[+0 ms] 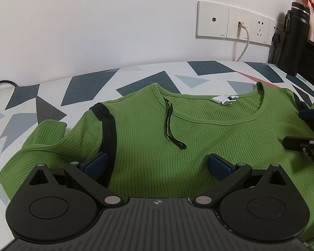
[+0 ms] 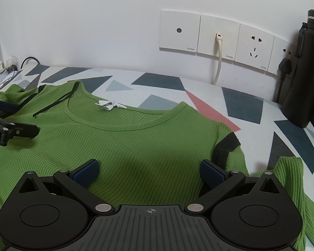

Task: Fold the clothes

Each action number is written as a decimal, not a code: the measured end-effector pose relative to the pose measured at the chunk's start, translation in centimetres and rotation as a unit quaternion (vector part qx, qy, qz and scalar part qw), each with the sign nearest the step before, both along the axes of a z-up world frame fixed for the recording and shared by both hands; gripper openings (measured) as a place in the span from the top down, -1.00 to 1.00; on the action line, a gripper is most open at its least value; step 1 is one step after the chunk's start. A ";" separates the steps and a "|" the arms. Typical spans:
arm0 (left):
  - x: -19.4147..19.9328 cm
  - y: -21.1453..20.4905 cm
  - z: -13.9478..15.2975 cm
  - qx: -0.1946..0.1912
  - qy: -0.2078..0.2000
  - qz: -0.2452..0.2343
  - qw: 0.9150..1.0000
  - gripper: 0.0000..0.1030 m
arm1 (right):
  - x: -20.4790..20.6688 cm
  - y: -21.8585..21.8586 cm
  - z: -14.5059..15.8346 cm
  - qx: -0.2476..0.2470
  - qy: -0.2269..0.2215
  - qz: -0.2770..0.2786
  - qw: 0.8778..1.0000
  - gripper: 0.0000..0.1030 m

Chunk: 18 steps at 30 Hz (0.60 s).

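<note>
Ribbed green sweater lies flat, neckline toward the wall, on a table covered in a grey, navy and red geometric print. Black bands cross both shoulders, a black hanger loop trails over the chest, and a crumpled white tag sits at the collar. The left gripper hovers over the chest with jaws spread wide, holding nothing; the right gripper is likewise parted and empty near the other shoulder. A black bottle stands beside the wall sockets.
</note>
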<state>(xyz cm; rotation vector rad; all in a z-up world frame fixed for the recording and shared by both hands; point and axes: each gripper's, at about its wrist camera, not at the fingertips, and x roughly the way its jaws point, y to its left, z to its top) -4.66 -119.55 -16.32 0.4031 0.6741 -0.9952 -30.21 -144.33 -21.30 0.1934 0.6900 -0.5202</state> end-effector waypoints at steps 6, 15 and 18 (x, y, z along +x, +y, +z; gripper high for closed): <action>0.0 0.0 0.0 0.000 0.000 0.000 1.000 -1.00 | 0.0 -0.1 0.0 0.000 0.000 0.000 1.000 -0.99; 0.0 0.1 0.0 -0.002 -0.001 -0.002 1.000 -1.00 | 0.0 -0.1 0.0 0.000 0.000 -0.001 1.000 -0.99; 0.0 0.0 0.0 -0.002 -0.002 -0.001 1.000 -1.00 | 0.0 0.1 0.0 -0.003 0.001 -0.001 1.000 -0.99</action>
